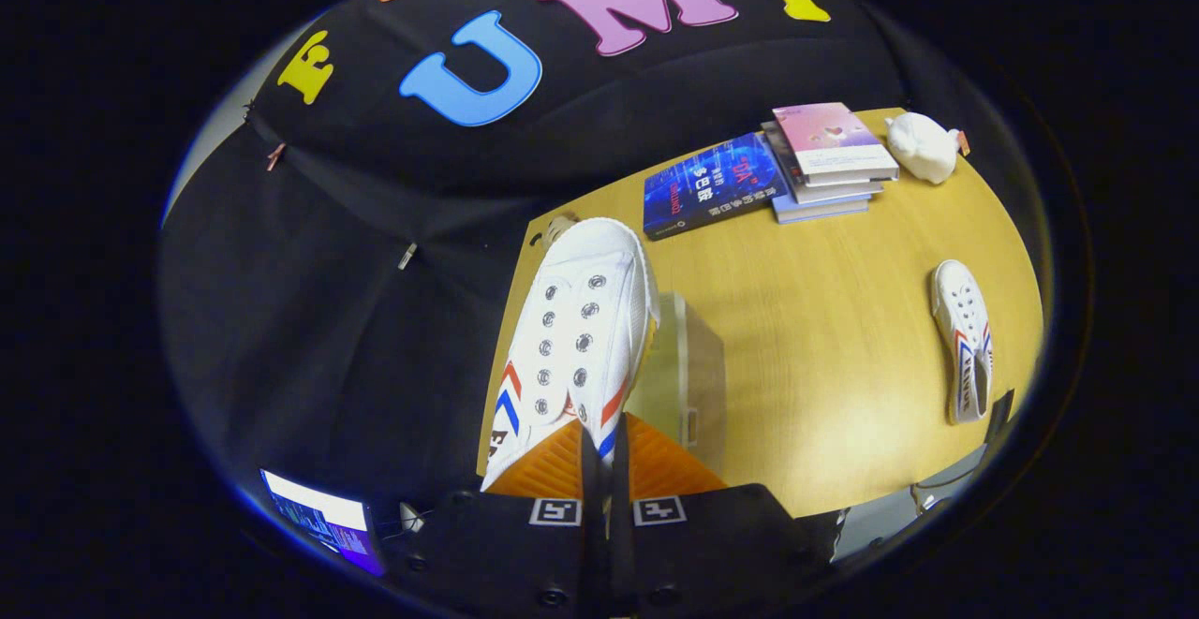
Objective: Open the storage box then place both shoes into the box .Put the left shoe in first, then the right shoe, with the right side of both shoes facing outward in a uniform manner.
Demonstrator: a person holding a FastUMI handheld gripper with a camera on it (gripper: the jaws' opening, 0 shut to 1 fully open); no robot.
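While my tongs (605,455) clench the rear of one shoe (581,319), lifted with its toe pointing away, the box (688,371) sits on the surface (843,319) just under and beside that shoe. I judge this the carrying step: I should keep the grip firm, bring the shoe level over the box and turn it so its right side faces outward. Well right of the box lies the second shoe (965,343); beyond the box are books (787,169). Side lettering on both shoes is too blurred to read.
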